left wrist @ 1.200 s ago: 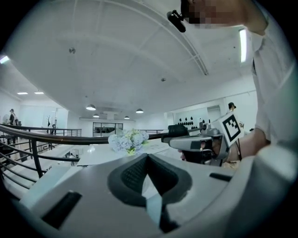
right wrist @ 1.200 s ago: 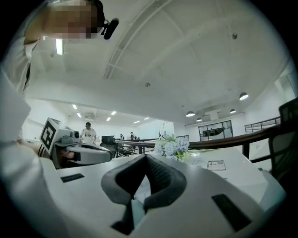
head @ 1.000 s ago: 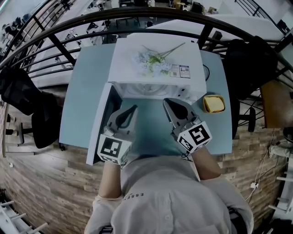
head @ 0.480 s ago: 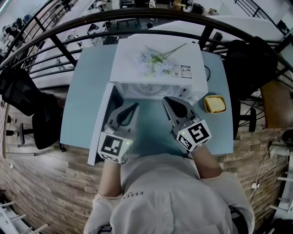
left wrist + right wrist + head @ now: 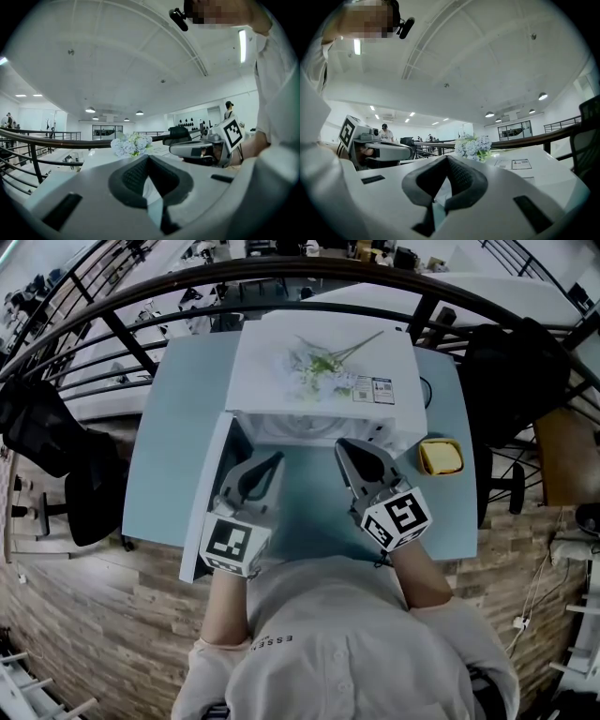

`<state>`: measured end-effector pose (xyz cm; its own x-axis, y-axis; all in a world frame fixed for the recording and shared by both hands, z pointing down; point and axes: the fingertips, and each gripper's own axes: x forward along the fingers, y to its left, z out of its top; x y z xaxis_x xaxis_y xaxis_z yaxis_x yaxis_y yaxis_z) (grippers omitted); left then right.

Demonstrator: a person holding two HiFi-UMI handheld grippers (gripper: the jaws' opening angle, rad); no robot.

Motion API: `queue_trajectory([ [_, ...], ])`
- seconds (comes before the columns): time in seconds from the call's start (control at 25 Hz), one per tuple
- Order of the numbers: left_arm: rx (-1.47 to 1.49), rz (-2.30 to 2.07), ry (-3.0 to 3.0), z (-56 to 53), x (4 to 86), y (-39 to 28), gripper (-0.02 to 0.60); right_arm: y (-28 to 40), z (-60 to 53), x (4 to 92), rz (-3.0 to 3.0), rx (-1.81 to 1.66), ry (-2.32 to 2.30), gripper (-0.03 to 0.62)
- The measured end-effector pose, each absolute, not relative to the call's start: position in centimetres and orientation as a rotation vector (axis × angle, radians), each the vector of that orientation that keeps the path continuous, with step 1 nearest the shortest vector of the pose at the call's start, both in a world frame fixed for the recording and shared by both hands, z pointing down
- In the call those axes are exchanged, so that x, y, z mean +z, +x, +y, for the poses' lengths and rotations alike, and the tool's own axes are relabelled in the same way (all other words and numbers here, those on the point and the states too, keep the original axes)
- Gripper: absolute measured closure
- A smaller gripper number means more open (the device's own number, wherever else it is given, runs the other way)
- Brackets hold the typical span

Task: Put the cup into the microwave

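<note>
Before the open white box microwave (image 5: 281, 367), the left hand-held gripper (image 5: 272, 461) and right hand-held gripper (image 5: 343, 447) stay clenched, empty and barely shifted. What looks like the small yellow cup (image 5: 438, 455) sits on the pale blue worktop (image 5: 178, 418) just right of the microwave, so the pickup seems not yet begun.

Open-plan lab/office mezzanine, curved railing (image 5: 281, 266), office chair (image 5: 42, 432), ceiling lights (image 5: 90, 109), desks w/ gear beyond

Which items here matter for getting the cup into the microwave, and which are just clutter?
Job in hand:
- microwave, door open
- yellow cup on the table, right of the microwave
- left gripper and right gripper, both shut, empty

Lying about:
- flowers on the microwave's top
- black chair
- railing
</note>
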<state>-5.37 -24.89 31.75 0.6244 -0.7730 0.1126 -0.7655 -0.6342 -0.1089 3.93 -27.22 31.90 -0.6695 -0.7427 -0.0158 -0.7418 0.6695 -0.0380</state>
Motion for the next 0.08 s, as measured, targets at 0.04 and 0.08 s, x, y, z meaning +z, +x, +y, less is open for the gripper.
queue_trajectory([
  [0.04,-0.227,1.325,-2.789,-24.97,31.7,-5.36,0.581,3.92,-27.34,31.93,2.842,-0.044,-1.266,0.579],
  [0.08,-0.224,1.332,-2.793,-25.05,31.64,-5.35,0.581,3.91,-27.46,31.96,2.841,-0.044,-1.267,0.578],
])
